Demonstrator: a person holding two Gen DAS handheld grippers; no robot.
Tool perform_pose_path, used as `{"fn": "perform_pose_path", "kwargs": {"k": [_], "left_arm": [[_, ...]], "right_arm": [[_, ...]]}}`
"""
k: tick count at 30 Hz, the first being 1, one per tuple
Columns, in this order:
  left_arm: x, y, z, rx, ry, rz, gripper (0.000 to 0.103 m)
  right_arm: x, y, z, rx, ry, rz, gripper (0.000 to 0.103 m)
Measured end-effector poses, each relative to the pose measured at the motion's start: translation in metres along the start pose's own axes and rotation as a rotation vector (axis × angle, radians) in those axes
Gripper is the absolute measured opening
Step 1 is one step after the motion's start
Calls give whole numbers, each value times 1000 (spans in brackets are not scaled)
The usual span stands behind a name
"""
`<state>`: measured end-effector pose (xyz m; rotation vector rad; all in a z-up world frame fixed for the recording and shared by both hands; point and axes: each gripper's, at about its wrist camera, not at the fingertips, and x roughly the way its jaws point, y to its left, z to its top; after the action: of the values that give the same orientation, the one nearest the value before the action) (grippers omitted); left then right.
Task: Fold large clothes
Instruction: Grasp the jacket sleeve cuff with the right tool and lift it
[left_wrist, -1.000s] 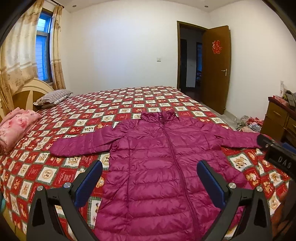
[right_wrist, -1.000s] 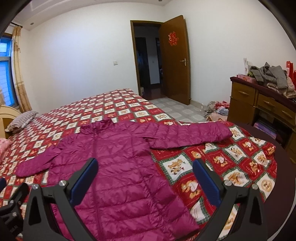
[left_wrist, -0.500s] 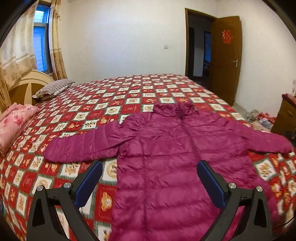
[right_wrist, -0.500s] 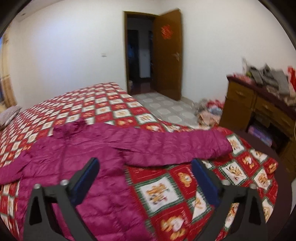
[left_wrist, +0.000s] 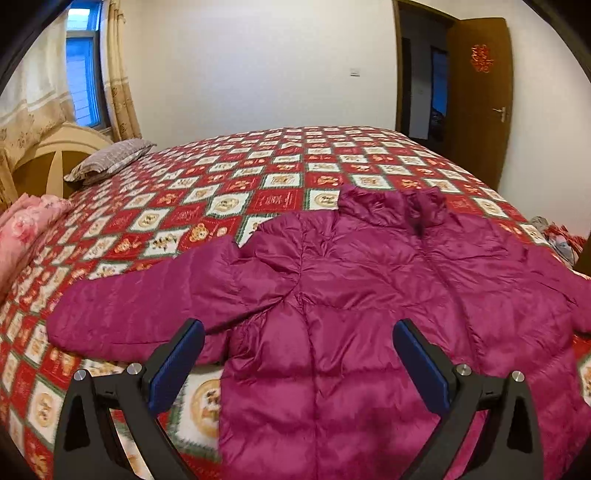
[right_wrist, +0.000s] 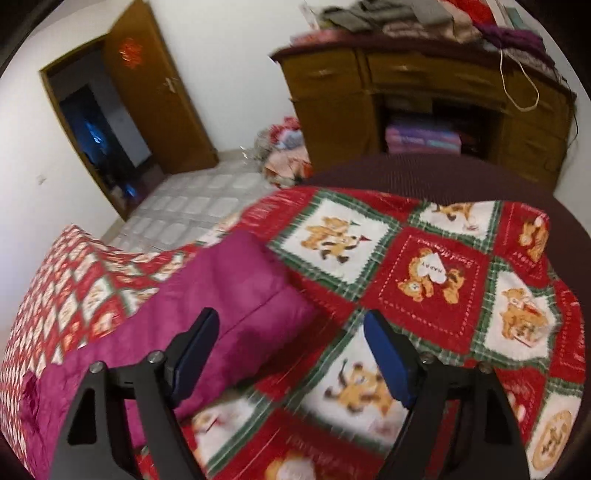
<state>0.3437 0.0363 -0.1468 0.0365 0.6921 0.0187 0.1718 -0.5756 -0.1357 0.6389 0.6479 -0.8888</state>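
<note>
A magenta quilted down jacket lies spread flat on the bed, front up, collar toward the far side, sleeves stretched out to both sides. My left gripper hangs open above the jacket's left armpit, where the sleeve joins the body; nothing is between its blue pads. In the right wrist view, the jacket's other sleeve ends in a cuff near my right gripper. Its jaws are closing, still wide apart, above the cuff end and the bedspread, and hold nothing.
The bed has a red, white and green bear-print bedspread. A grey pillow and pink bedding lie by the headboard. A wooden dresser piled with clothes stands past the bed's foot. A clothes heap lies on the floor near the open door.
Both grippers have come lower and closer to the jacket. The left has shifted toward the left sleeve; the right has swung and rolled toward the right cuff, its jaws narrowing.
</note>
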Motion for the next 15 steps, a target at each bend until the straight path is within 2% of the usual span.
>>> {"fn": "perform_pose_path", "kwargs": {"k": [2, 3, 6, 7, 8, 9, 13, 15], "left_arm": [[13, 0, -4, -7, 4, 5, 102], [19, -1, -6, -7, 9, 7, 102], [33, -2, -13, -4, 32, 14, 102], [35, -2, -16, -4, 40, 16, 102], [38, -1, -18, -9, 48, 13, 102], [43, 1, -22, -18, 62, 8, 102], [54, 9, -29, -63, 123, -4, 102], [60, 10, -30, -72, 155, -16, 102]], "right_arm": [[11, 3, 3, -1, 15, -2, 80], [12, 4, 2, -4, 18, -1, 75], [23, 12, -4, -32, 63, 1, 46], [26, 12, -6, -34, 74, 3, 40], [25, 15, -10, -40, 65, 4, 39], [24, 17, -12, -56, 54, -6, 32], [36, 20, -7, -134, 57, -7, 16], [29, 28, -4, -176, 62, -2, 14]]}}
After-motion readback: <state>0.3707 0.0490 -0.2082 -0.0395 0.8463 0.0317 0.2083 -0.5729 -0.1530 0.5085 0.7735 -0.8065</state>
